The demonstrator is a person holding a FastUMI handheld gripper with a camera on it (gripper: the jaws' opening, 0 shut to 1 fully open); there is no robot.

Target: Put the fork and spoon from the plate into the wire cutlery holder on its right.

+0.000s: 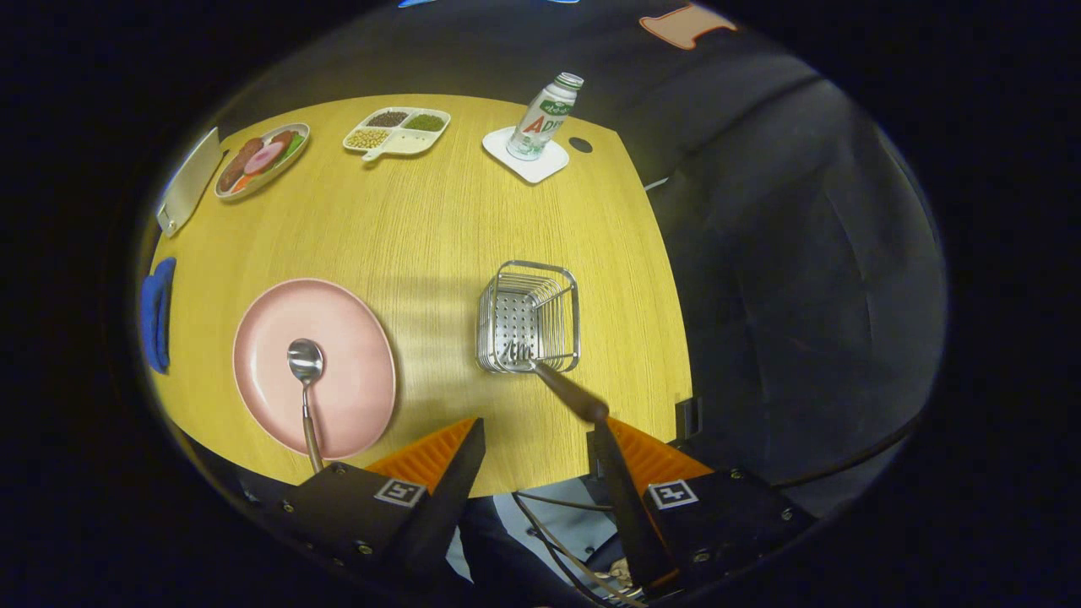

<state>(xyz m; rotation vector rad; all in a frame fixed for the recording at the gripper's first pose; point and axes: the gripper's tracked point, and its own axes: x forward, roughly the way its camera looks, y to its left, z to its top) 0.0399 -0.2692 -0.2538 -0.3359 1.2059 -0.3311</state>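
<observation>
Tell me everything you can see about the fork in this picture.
The fork has a shiny metal head and a dark brown handle. It lies tilted, tines resting on the near rim of the wire cutlery holder, handle slanting back toward the claw. The handle's end lies against the right finger; the left finger stands well apart, so the claw is open. The fork is off the pink plate and not yet fully inside the holder.

One spoon (pixel 305 361), one fork (pixel 553 382), one plate (pixel 355 338).
</observation>
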